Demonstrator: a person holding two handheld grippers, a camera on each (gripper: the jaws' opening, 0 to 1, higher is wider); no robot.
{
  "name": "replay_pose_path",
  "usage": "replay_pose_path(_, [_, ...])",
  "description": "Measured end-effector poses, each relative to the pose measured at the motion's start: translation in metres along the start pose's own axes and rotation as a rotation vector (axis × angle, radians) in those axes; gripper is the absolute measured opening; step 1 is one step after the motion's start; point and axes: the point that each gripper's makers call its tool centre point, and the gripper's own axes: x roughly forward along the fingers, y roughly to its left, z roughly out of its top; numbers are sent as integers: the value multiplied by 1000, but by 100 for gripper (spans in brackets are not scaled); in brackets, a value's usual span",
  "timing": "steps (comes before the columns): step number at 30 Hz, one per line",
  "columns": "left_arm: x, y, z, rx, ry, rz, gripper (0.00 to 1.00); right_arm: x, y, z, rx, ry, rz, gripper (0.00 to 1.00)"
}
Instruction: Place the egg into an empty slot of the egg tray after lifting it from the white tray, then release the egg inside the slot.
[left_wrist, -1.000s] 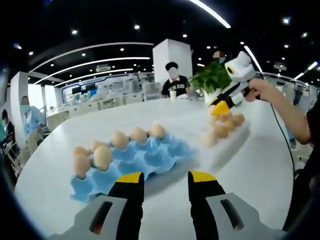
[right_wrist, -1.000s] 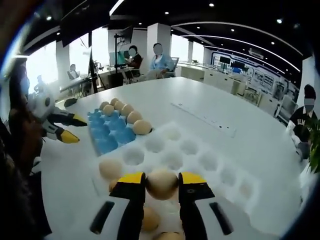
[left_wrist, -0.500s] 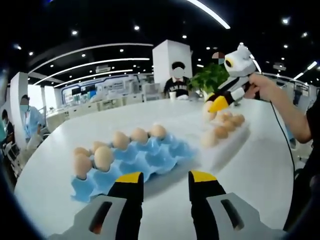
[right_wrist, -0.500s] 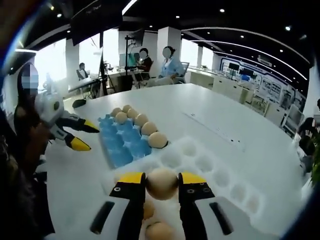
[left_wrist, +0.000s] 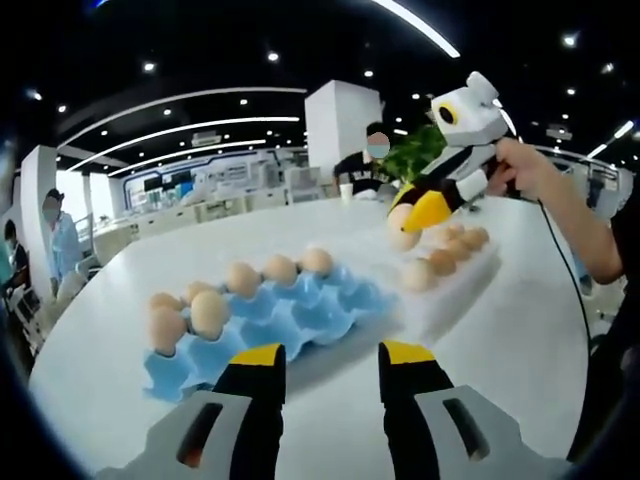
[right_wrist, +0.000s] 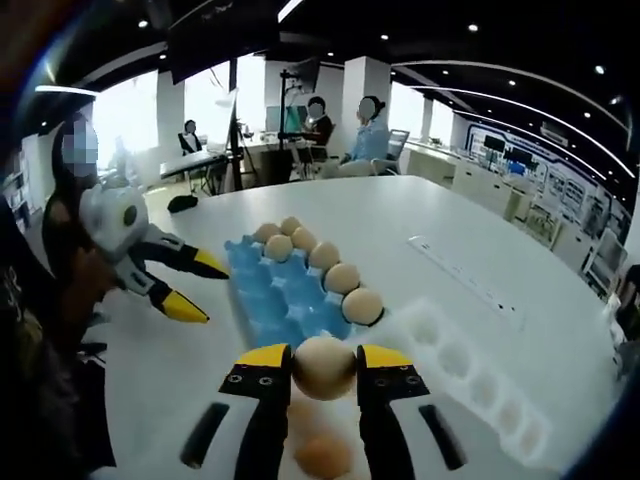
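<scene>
Blue egg tray (right_wrist: 290, 295) lies beyond tongs-held egg (right_wrist: 323, 367).

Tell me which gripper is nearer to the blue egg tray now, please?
Left. The left gripper hovers open right at the near edge of the blue egg tray. The right gripper, holding the egg, is above the white tray, beside it.

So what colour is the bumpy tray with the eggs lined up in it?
The egg tray is light blue, clearest in the left gripper view.

The right gripper (right_wrist: 323, 366) clamps an egg (right_wrist: 323, 367) above the white tray (right_wrist: 470, 385) — blue egg tray (right_wrist: 283, 296) just beyond, left gripper (right_wrist: 195, 286) far left.
</scene>
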Motion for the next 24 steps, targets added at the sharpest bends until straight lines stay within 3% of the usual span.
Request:
replay_pose_path(11, [-6, -9, -4, -2, 1, -7, 38, 19, 9, 20, -42, -14, 45, 27])
replay_pose_path(18, [-15, 3, -4, -11, -8, 19, 39, 37, 20, 30, -74, -13, 71, 27])
replay_pose_path(24, [-22, 7, -8, -15, -9, 27, 39, 53, 12, 38, -90, -1, 94, 27])
